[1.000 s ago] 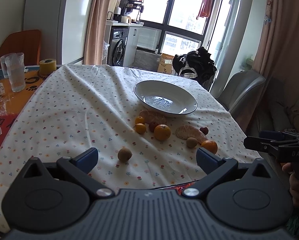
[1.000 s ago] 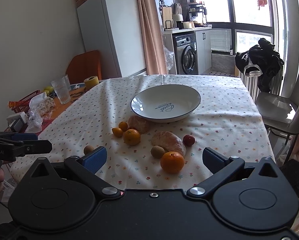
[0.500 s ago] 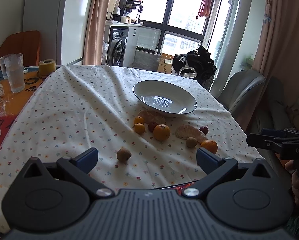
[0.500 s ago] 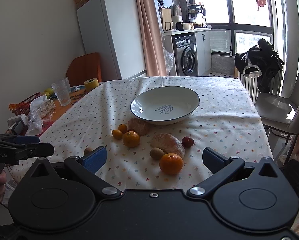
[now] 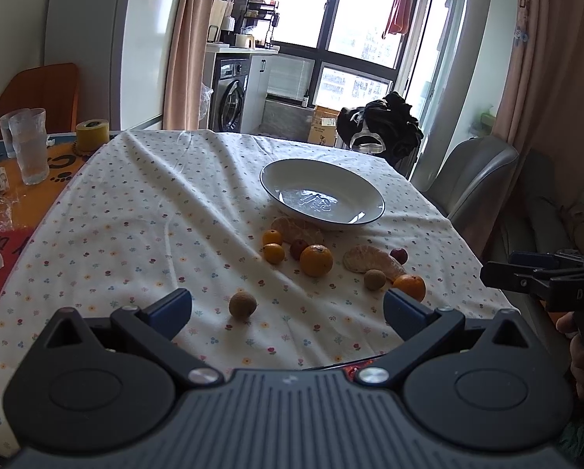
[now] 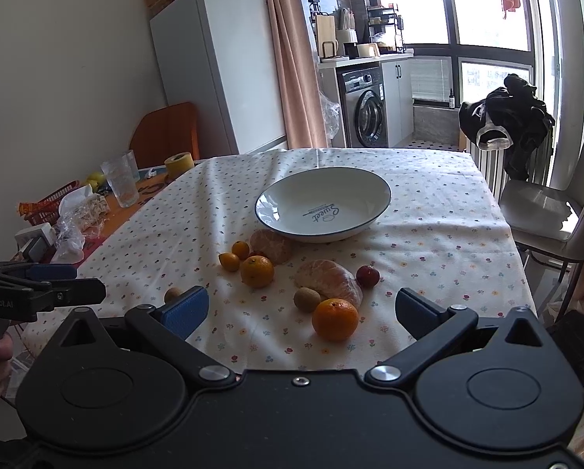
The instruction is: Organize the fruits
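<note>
On the tablecloth, near edge: the fruit lies loose in front of the bowl [image 6: 323, 211], none of it inside yet.
Nearest fruit: an orange [image 6: 335, 319] sits just before the right gripper [image 6: 298, 306], touching or almost touching the peeled citrus [image 6: 329, 279] behind it, with a small brown fruit [image 6: 307, 299] just beside.
Middle cluster: a second orange [image 5: 316, 260], two small kumquats [image 5: 273, 253], a red fruit [image 5: 299, 248] and another peeled citrus [image 5: 292, 228] bunch close under the bowl's rim.
Stray piece: a brown round fruit [image 5: 242, 304] lies apart, ahead of the left gripper [image 5: 288, 308].
Jaws: both pairs are spread wide with nothing between them.
Risk, rolling: all the whole fruit is round; a finger that arrives off-centre would likely nudge it, and the near orange is close to the table edge, so it could drop to the floor.
Risk, crowding: wide jaws coming down on the near orange may catch the peeled citrus or the brown fruit and scatter them.
Risk, squeeze: the peeled citrus looks soft; a hard pinch would probably crush or split its segments.
Risk, cloth: the tablecloth [image 5: 135, 211] is wrinkled; dragging fingertips could bunch it and shift the bowl.
Surroundings: glasses [image 6: 122, 183] and clutter stand well apart at the left.
</note>
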Motion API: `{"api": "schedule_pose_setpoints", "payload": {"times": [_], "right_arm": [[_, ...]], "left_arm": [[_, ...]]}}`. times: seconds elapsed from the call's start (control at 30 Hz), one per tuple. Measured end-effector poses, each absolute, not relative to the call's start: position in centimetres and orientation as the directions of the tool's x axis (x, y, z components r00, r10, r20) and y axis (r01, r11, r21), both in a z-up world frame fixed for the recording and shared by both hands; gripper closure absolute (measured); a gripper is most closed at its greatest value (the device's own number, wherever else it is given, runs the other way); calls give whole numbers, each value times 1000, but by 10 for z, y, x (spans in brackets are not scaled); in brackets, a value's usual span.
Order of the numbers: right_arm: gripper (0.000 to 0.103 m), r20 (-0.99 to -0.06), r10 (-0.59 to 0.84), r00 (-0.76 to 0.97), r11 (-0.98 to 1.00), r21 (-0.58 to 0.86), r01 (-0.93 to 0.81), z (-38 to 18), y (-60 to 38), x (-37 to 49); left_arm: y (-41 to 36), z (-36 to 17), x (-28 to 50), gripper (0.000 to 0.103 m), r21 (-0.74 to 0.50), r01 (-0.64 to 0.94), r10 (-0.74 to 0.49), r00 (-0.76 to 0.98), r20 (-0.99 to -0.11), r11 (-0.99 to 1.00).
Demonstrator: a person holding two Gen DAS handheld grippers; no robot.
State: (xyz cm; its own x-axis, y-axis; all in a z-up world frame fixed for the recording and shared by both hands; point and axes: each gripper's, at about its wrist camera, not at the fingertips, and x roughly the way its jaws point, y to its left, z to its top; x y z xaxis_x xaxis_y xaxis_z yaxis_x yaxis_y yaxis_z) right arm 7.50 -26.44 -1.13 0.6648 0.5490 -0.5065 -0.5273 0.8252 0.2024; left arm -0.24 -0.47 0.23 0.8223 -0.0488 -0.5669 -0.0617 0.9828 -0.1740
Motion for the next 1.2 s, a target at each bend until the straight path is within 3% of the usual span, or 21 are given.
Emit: {"api": "schedule_pose_setpoints", "payload": {"times": [0.7,1.2], "right_arm": [[0,-521,550,653,820,186,-542,-29,-261,82],[0,-539,592,599,794,261,-549,-70,-257,110]], "left_arm": [[1,-8,4,0,-195,-80,-44,827,-560,978],[16,-51,30,2,-213,-152,0,816,-579,965]]}}
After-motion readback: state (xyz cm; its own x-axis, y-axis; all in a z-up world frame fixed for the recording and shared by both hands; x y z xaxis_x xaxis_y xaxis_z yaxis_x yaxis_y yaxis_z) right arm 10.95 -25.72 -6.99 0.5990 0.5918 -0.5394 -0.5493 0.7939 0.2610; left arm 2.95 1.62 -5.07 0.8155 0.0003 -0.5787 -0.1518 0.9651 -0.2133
